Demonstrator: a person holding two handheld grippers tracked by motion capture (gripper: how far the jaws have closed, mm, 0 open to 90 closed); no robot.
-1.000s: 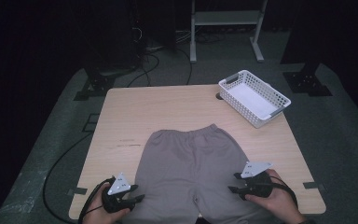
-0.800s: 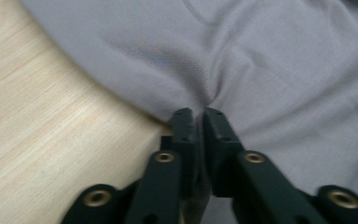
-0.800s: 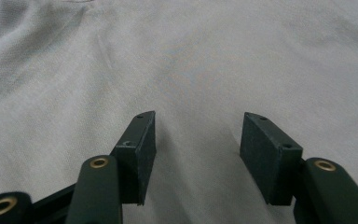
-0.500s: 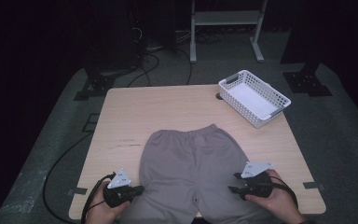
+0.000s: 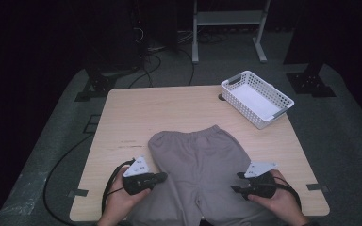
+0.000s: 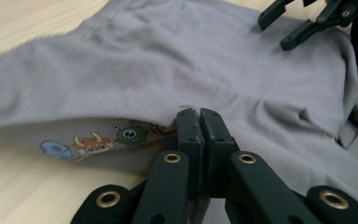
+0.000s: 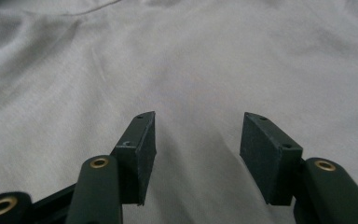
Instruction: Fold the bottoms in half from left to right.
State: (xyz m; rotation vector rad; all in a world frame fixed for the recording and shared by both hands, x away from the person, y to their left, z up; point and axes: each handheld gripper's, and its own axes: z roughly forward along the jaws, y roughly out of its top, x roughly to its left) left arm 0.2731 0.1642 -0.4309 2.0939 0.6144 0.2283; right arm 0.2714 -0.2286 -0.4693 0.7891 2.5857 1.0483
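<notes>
Wooden table [image 5: 169, 113], centre of the high view, bears grey shorts [image 5: 202, 165] at lower centre. Left gripper [image 6: 199, 122] has just closed, pinching the shorts' edge and lifting it, so a fold can begin. Right gripper [image 7: 196, 140] stands open over the cloth.

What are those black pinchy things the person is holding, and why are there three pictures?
They are grippers: hand-held tools with two black jaws that pinch things. A person holds one in each hand at a wooden table. One picture comes from a camera up high, looking down. The other two come from little cameras riding on the grippers, looking along their jaws.

On the table lie grey shorts, and a white plastic basket stands at the far right corner. The left gripper has just pinched shut on the shorts' edge and lifts it a bit; underneath you can see cartoon monsters printed on the fabric. The right gripper waits over the shorts, jaws open, holding nothing.
</notes>
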